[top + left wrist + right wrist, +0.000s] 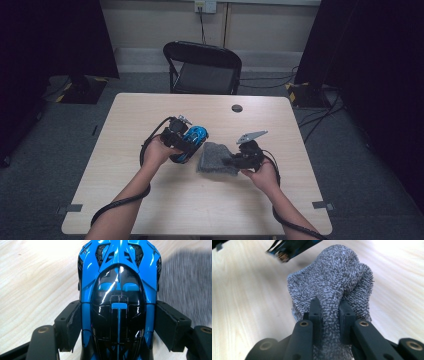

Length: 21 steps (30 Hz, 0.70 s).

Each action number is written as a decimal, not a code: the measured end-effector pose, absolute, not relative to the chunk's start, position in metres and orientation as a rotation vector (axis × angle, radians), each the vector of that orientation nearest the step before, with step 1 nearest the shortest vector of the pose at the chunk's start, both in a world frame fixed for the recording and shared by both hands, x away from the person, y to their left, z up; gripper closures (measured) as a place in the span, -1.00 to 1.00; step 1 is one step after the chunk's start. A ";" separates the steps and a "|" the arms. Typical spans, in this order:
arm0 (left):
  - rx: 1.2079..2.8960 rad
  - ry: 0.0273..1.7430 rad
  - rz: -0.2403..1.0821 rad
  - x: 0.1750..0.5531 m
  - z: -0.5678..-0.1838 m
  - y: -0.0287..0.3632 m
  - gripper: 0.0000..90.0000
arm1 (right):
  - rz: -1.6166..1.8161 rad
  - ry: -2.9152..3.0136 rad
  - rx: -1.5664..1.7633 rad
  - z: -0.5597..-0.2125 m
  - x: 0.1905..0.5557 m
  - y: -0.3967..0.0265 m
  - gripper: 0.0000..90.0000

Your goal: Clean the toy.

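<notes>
A toy car and a cloth, each clamped in a hand-held gripper over a wooden counter.

The left gripper (117, 322) grasps the blue-and-black toy car (120, 290) by its flanks, near the counter's (150, 200) centre, at about 10 o'clock from the grey cloth (216, 159). The right gripper (331, 310) is clenched on a bunched fold of the cloth (337, 277), which lies just beside the car, at the counter's middle.

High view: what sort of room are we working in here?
Likely a lab or recording studio: a light wooden table on grey carpet, black curtains on both sides, a black folding chair behind, and cables trailing over the floor.
</notes>
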<state>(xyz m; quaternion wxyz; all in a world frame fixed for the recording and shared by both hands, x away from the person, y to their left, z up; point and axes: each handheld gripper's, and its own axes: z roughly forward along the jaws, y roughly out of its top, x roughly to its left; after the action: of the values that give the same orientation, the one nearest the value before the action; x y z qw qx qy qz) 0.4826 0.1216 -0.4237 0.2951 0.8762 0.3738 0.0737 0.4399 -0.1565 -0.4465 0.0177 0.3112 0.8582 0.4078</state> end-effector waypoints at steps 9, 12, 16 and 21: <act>2.368 0.906 0.189 0.466 -0.424 0.113 -0.38 | 1.241 2.548 1.090 -0.438 0.457 -0.182 0.70; 2.366 0.874 0.188 0.460 -0.422 0.107 -0.38 | 1.249 2.522 1.118 -0.437 0.460 -0.183 0.71; 2.373 0.831 0.185 0.454 -0.419 0.098 -0.38 | 1.249 2.510 1.137 -0.436 0.463 -0.181 0.70; 2.389 0.798 0.174 0.452 -0.418 0.088 -0.38 | 1.261 2.506 1.135 -0.437 0.465 -0.174 0.71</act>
<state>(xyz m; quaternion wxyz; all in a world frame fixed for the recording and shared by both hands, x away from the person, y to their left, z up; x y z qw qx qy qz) 0.4518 0.0877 -0.4177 0.3037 0.9015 0.3012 0.0657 0.4652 -0.1743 -0.4367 0.0578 0.3744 0.8267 0.4161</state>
